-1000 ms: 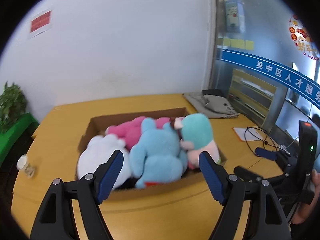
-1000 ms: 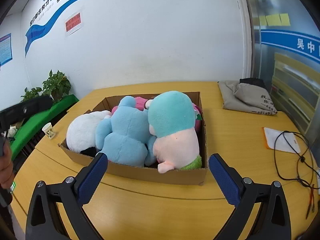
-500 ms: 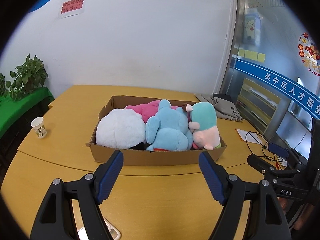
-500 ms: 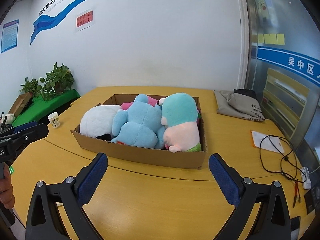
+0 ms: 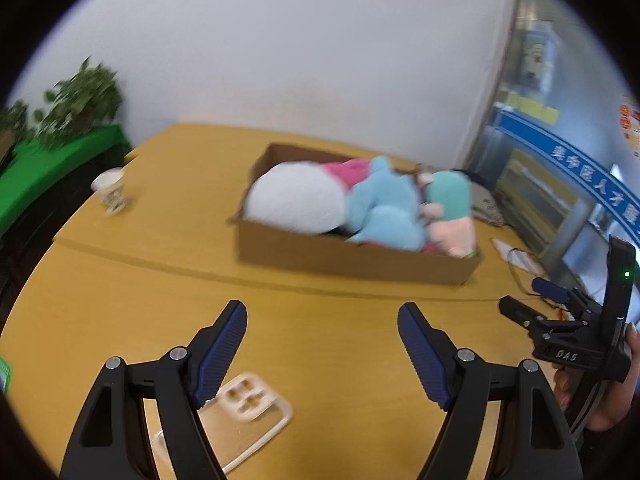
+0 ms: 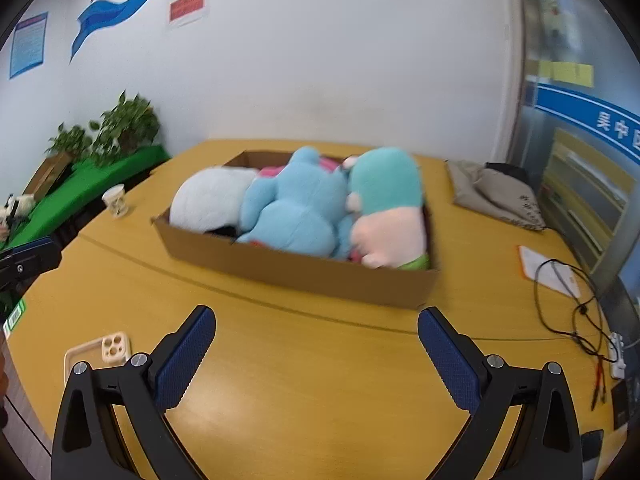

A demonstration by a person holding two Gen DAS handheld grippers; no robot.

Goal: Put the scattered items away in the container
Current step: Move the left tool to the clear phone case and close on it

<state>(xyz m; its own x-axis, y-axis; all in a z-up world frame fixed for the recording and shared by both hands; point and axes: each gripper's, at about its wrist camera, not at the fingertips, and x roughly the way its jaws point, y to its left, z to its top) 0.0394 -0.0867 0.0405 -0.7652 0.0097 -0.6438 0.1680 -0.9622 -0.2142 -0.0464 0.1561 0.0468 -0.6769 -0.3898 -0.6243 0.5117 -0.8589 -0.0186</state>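
A cardboard box [image 5: 352, 258] [image 6: 296, 272] stands on the yellow table, packed with plush toys: a white one [image 5: 296, 198] [image 6: 212, 200], a light blue one [image 5: 384, 208] [image 6: 296, 204], a pink one [image 5: 344, 170] behind, and a teal-and-pink one [image 5: 452, 208] [image 6: 388, 208]. My left gripper [image 5: 322, 354] is open and empty, well back from the box over bare table. My right gripper [image 6: 316, 360] is open and empty, also short of the box. The right gripper also shows at the right edge of the left wrist view [image 5: 560, 320].
A clear phone case [image 5: 240, 412] [image 6: 98, 354] lies on the table near my left gripper. A paper cup [image 5: 110, 192] [image 6: 116, 200] stands at the left. Folded grey cloth [image 6: 496, 196], a paper sheet [image 6: 548, 268] and black cables [image 6: 576, 308] lie at the right. Plants [image 6: 120, 128] stand beyond the left edge.
Both grippers have pulled back from the box, which now looks smaller and farther. The phone case has come into view. Both stay open and empty.
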